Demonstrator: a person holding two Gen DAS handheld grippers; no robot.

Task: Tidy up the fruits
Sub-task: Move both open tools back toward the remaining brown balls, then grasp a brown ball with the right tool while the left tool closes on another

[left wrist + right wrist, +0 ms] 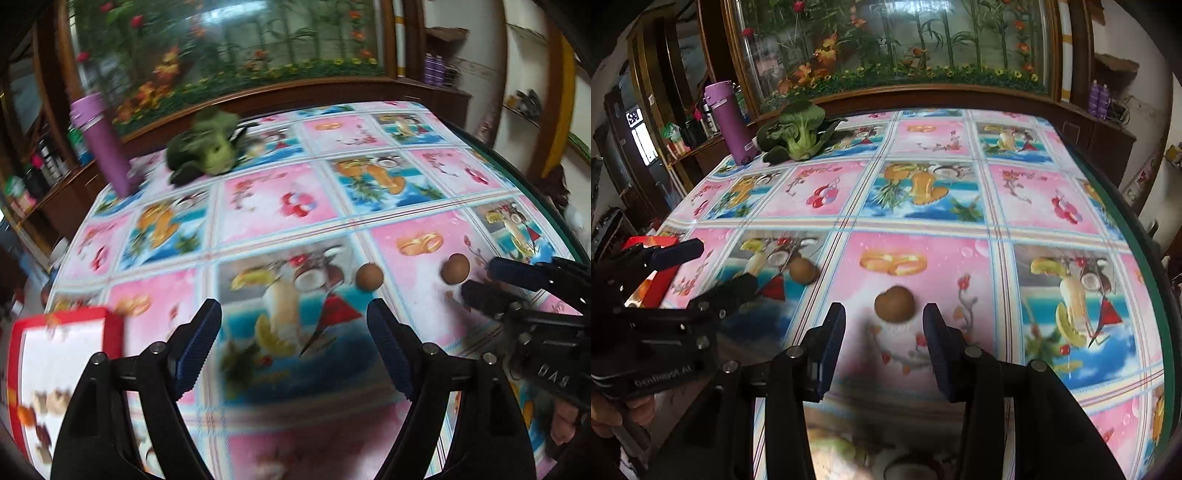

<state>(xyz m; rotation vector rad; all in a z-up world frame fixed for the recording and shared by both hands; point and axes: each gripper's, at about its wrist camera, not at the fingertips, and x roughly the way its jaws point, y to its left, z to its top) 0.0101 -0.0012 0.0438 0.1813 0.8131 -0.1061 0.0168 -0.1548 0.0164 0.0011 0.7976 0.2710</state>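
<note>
Two small brown round fruits lie on the patterned tablecloth. In the right wrist view one fruit lies just ahead of my open right gripper, between the fingertips' line and slightly beyond. The second fruit lies to its left. In the left wrist view the same fruits show as a left one and a right one. My left gripper is open and empty above the cloth. The right gripper shows at the right there, close to the right fruit. A red-rimmed box lies at the lower left.
A purple bottle and a leafy green vegetable stand at the table's far left. The table's green edge curves along the right. A wooden cabinet with a flower-painted glass panel runs behind the table.
</note>
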